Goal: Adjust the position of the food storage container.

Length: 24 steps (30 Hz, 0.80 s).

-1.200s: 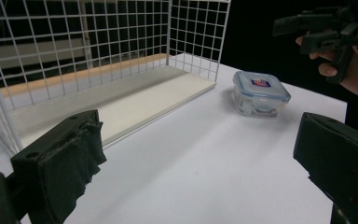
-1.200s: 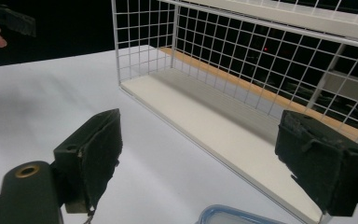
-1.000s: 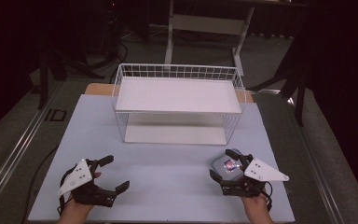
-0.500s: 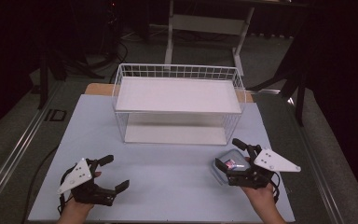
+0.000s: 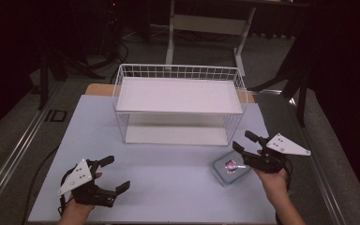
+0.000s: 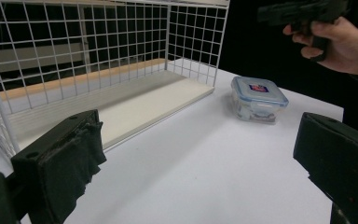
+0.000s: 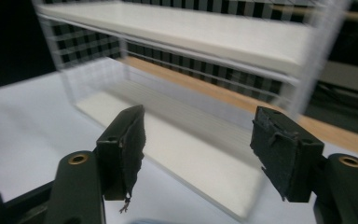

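At the near right of the pale table, the right gripper hangs just above a small clear food container with a blue-rimmed snap lid, its black jaws spread wide and holding nothing. The container sits flat on the table, just in front of the right near corner of a white wire two-tier shelf rack, and apart from it. In the left gripper view the same box stands upright beside the rack's lower board, with the person's right hand poised above and behind it. The right gripper's own view looks past its open pads toward the rack's two shelves, both bare (the frame is blurred, so finer detail of the wire is lost).

The left gripper waits at the near left of the table, its jaws likewise apart and empty, well away from the box.

The step in hand appears to be the approach for a grasp on the container, which has not yet been gripped. The next move would likely call for lowering the right gripper so its pads straddle the box's sides, then closing squarely; a grip too high on the lid's clips could slip. Where the box is bound cannot be told, though the rack's empty shelves stand close by.
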### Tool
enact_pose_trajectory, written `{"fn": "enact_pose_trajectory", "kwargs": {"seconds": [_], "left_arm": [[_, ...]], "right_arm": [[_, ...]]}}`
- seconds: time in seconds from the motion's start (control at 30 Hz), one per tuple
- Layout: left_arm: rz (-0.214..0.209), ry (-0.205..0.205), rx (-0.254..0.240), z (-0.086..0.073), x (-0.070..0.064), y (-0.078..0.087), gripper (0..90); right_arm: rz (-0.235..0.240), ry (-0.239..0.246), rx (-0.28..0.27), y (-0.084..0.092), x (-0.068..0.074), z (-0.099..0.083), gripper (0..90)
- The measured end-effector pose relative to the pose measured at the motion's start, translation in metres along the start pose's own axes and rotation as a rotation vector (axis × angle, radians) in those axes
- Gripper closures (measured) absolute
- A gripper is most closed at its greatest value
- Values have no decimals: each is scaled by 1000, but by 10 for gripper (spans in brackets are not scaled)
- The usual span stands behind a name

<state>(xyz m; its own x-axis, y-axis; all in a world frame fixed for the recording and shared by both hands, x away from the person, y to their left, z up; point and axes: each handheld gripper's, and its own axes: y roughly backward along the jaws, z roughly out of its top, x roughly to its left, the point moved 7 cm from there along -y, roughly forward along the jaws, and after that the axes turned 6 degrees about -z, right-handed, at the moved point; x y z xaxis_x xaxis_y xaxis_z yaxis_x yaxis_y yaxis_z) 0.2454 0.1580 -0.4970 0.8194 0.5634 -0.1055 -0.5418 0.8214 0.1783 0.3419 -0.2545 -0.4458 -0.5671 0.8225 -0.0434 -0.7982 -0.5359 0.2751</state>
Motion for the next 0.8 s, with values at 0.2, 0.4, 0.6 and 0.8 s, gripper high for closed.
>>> {"fn": "enact_pose_trajectory", "kwargs": {"seconds": [0.2,0.4,0.6,0.8], "left_arm": [[2,6,-1,0,0,0,23],[-3,7,4,-1,0,-2,23],[-6,9,8,-2,0,-3,24],[-9,10,12,-3,0,-5,24]], "right_arm": [[-43,-10,69,-10,-30,-25,600],[-106,16,177,-17,-53,-60,832],[-127,21,262,-19,-62,-89,900],[-109,10,317,-15,-62,-111,900]]}}
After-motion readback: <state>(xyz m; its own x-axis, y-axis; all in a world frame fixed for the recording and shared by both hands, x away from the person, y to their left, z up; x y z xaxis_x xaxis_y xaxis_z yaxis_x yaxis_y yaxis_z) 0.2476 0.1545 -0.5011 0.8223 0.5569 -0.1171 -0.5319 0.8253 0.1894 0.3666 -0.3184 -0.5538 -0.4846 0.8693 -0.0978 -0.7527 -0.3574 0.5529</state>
